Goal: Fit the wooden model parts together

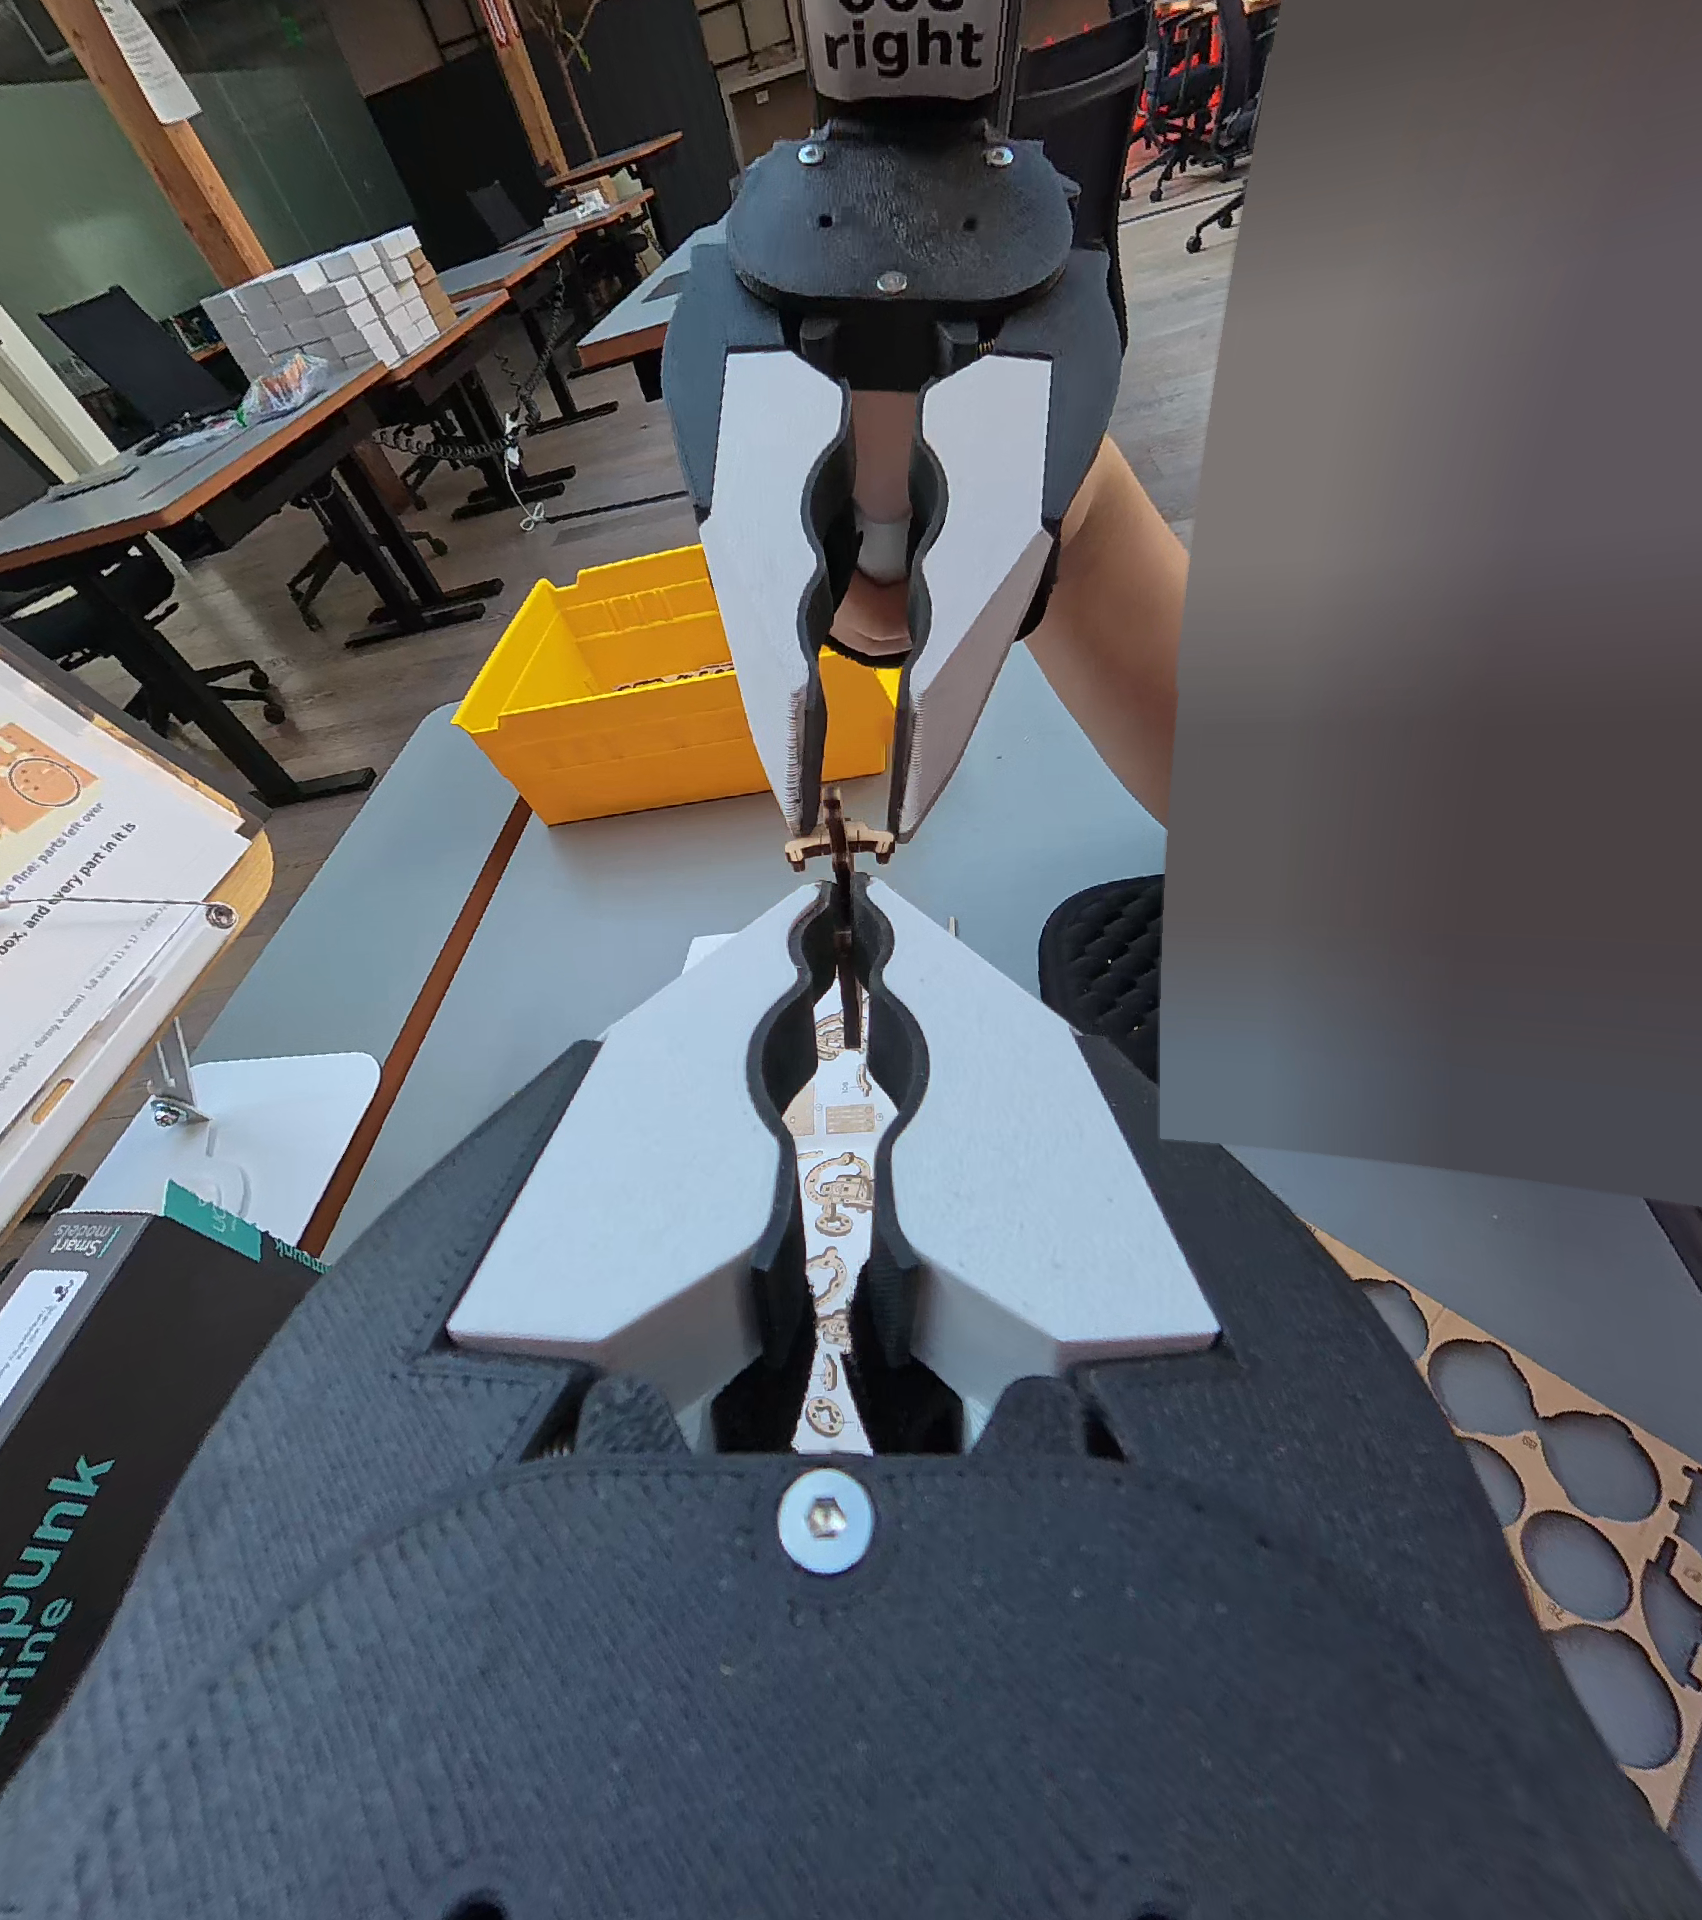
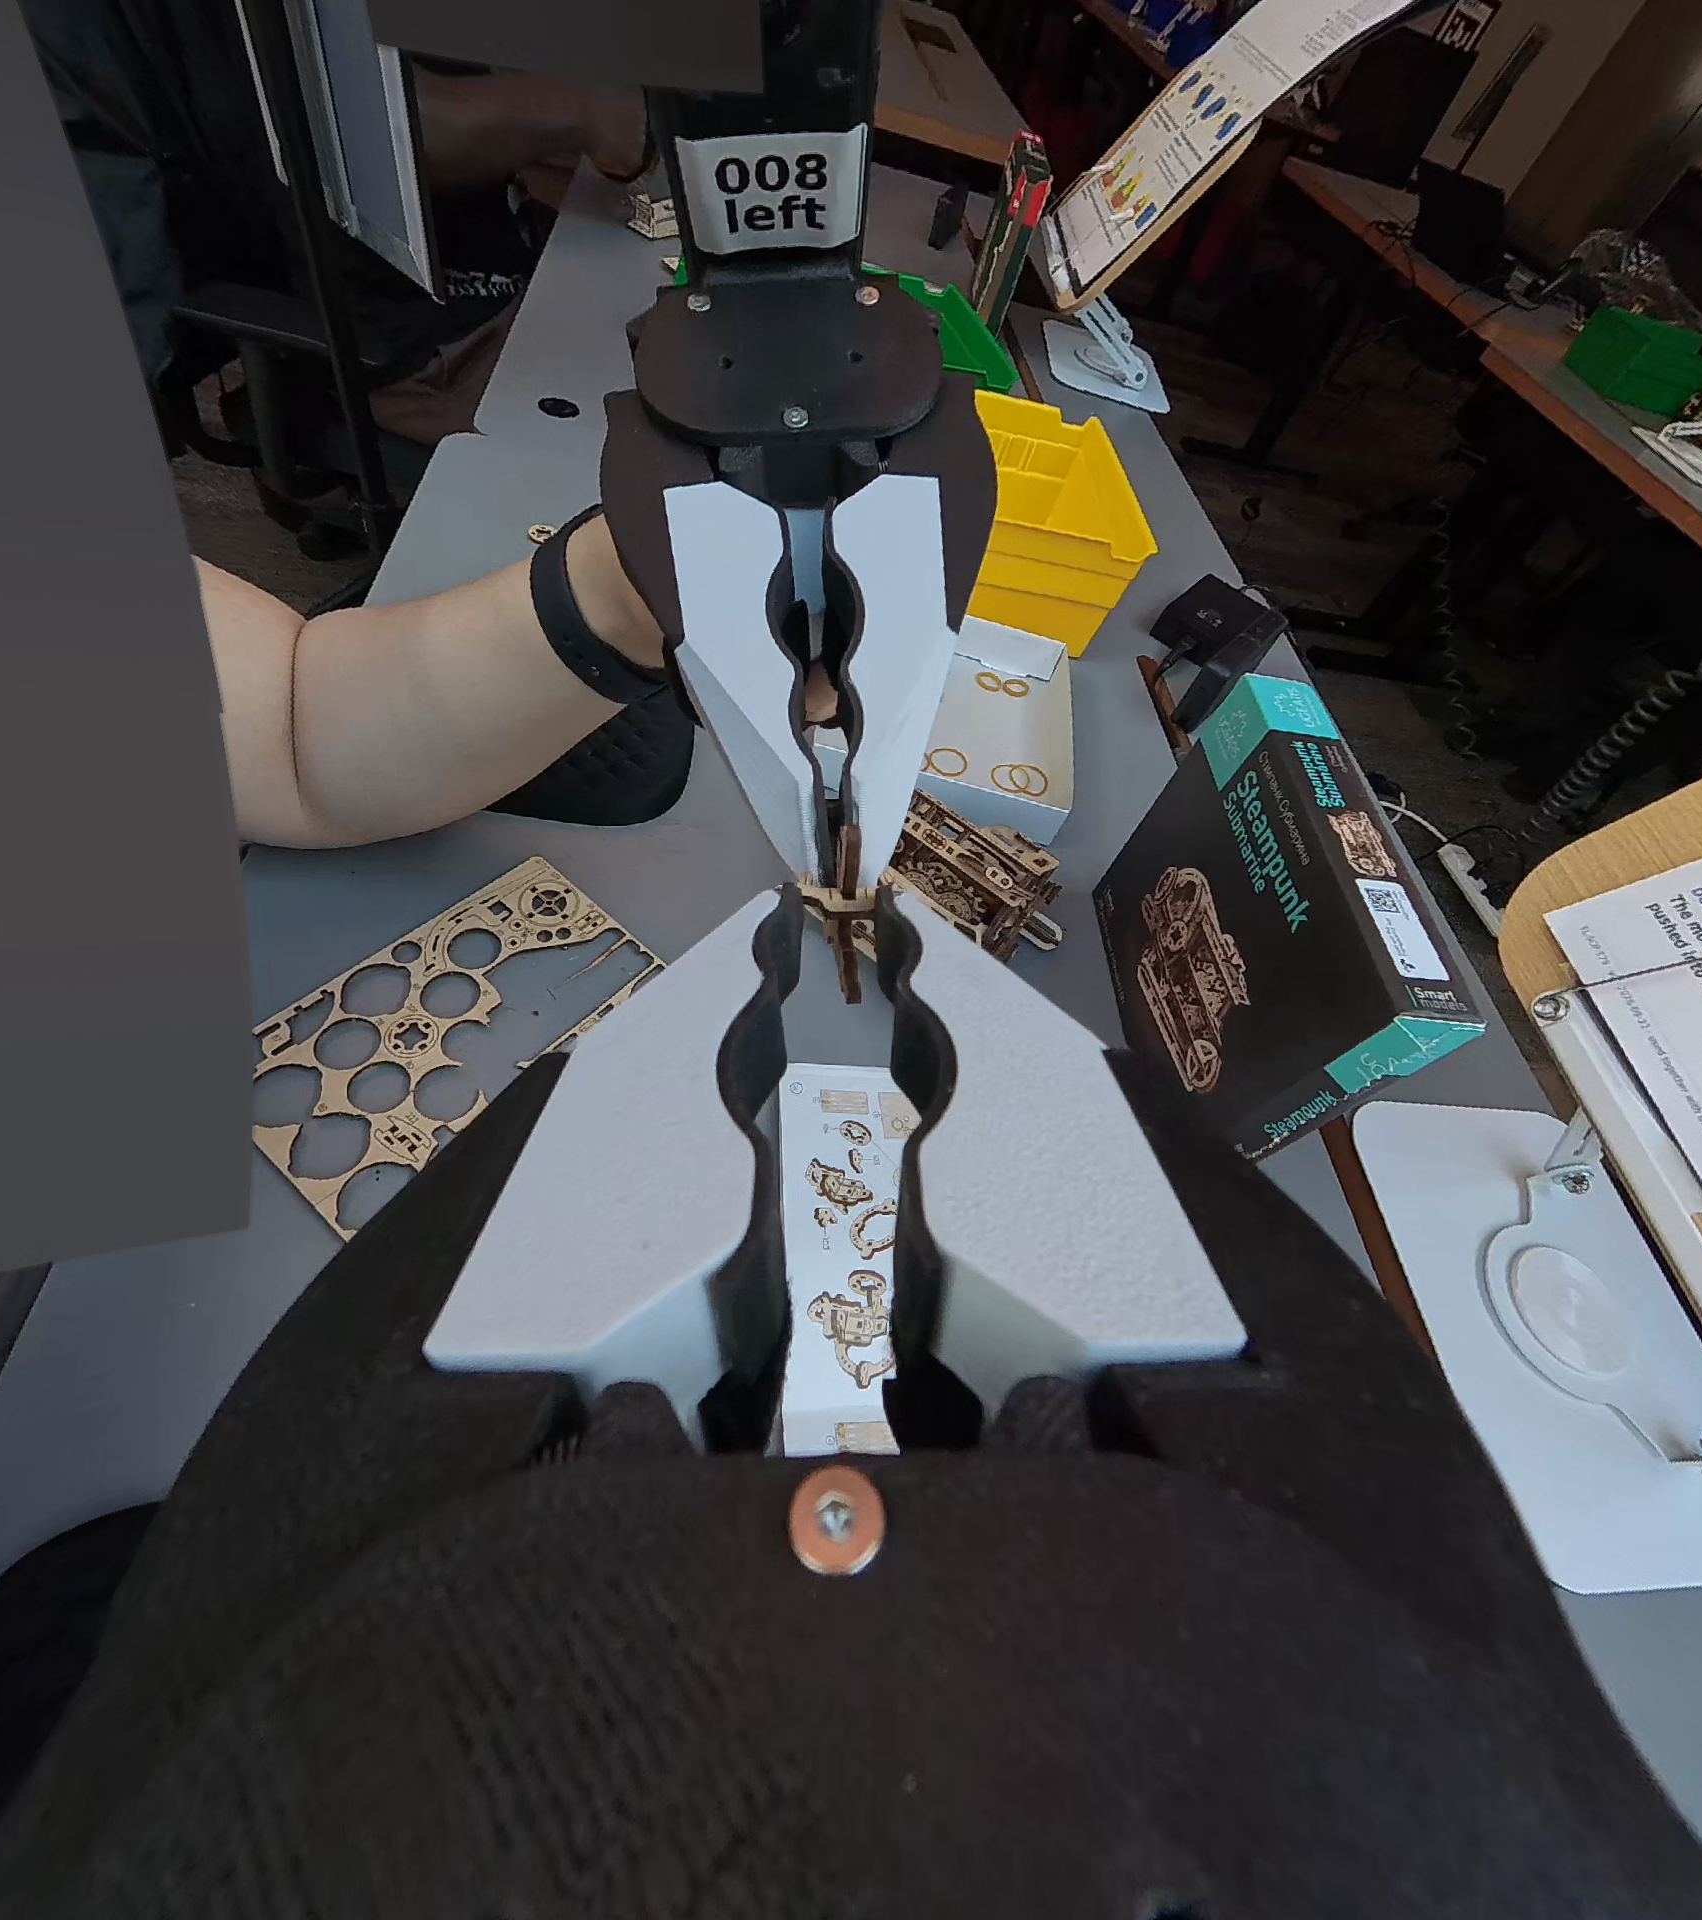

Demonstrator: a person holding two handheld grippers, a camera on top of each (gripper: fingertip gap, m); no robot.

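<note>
Wooden strip (image 1: pixel 842 940) pinched in left gripper (image 1: pixel 839 894), cross-piece (image 1: pixel 839 840) clamped in right gripper (image 2: pixel 842 914); slotting underway, next needs squared push.

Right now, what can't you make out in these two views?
- Joint between the wood parts: too small in both views, pinched between the left gripper and right gripper; seating unclear.
- Yellow bin contents: left view, right gripper covers most.
- Instruction sheet: both views, only a strip shows between fingers.
- Cut-out sheet: right view, grey patch cuts off its left.
</note>
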